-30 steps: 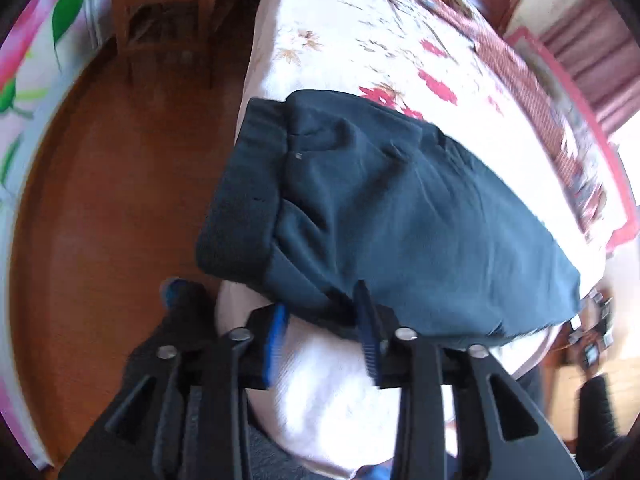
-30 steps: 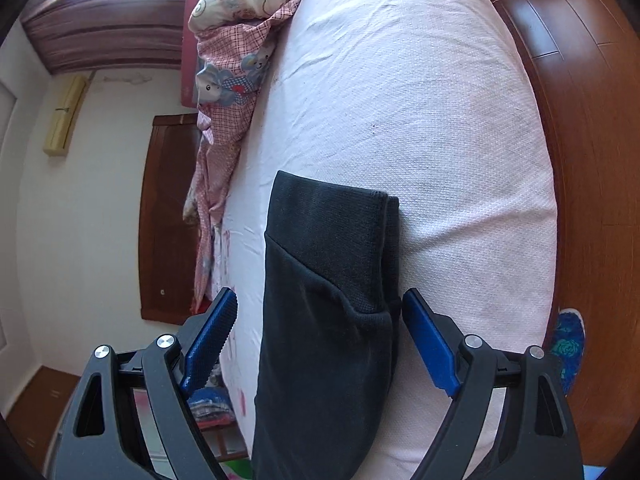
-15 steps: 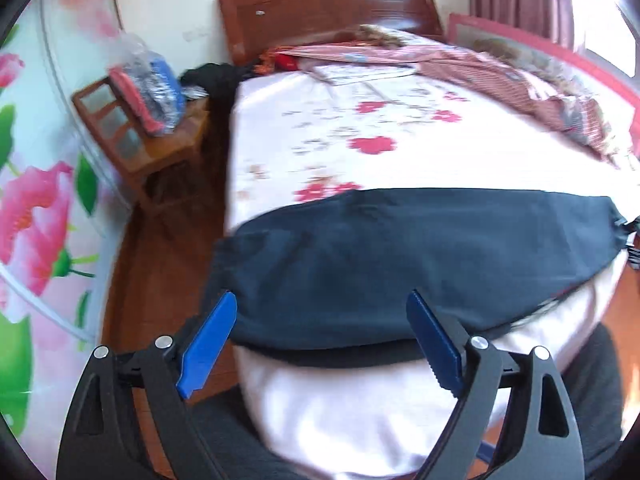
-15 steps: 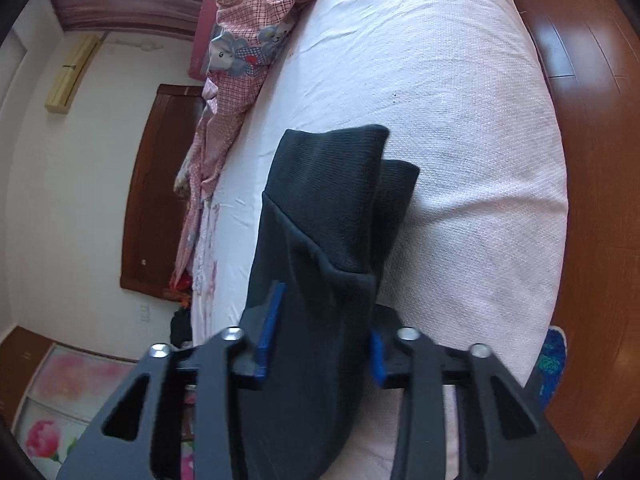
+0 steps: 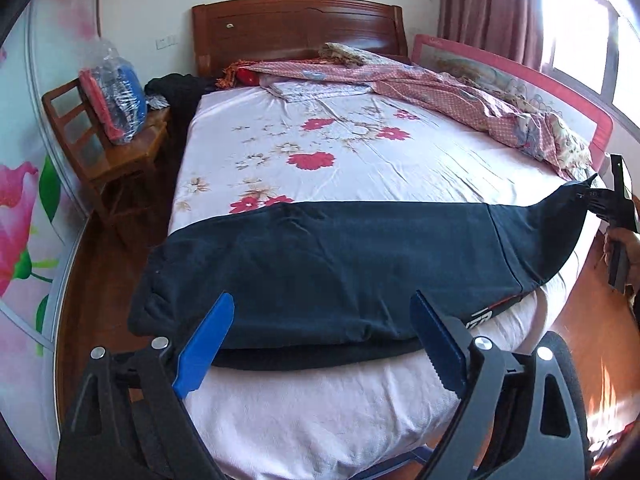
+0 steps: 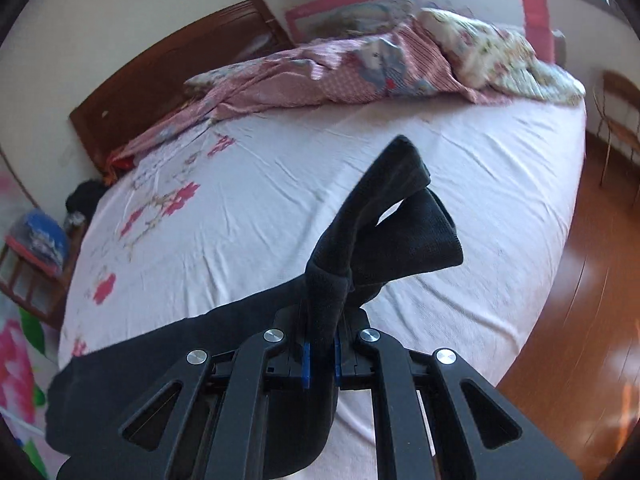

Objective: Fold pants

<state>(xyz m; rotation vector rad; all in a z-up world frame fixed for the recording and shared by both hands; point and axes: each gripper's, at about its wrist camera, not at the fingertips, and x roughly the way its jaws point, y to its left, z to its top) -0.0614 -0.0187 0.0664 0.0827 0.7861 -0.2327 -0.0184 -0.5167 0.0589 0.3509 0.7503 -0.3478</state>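
Pants lengthwise-folded across foot of bed; right end lifted for the cross fold.

Left wrist view: left tongs (image 5: 320, 344) stand apart, empty, just short of the dark pants (image 5: 340, 264) lying across the bed (image 5: 320, 412). White lettering near the hem is too small to read. Right wrist view: right tongs (image 6: 320, 354) are clamped on the bunched cuff end (image 6: 400, 216), raised off the sheet. Advice: carry cuffs level toward the waistband, edges aligned, left tongs pinning the fold.

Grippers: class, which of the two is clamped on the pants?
The right gripper: its blue pads are shut on the cuff end of the dark pants, lifting it off the bed. The left gripper is open and holds nothing.
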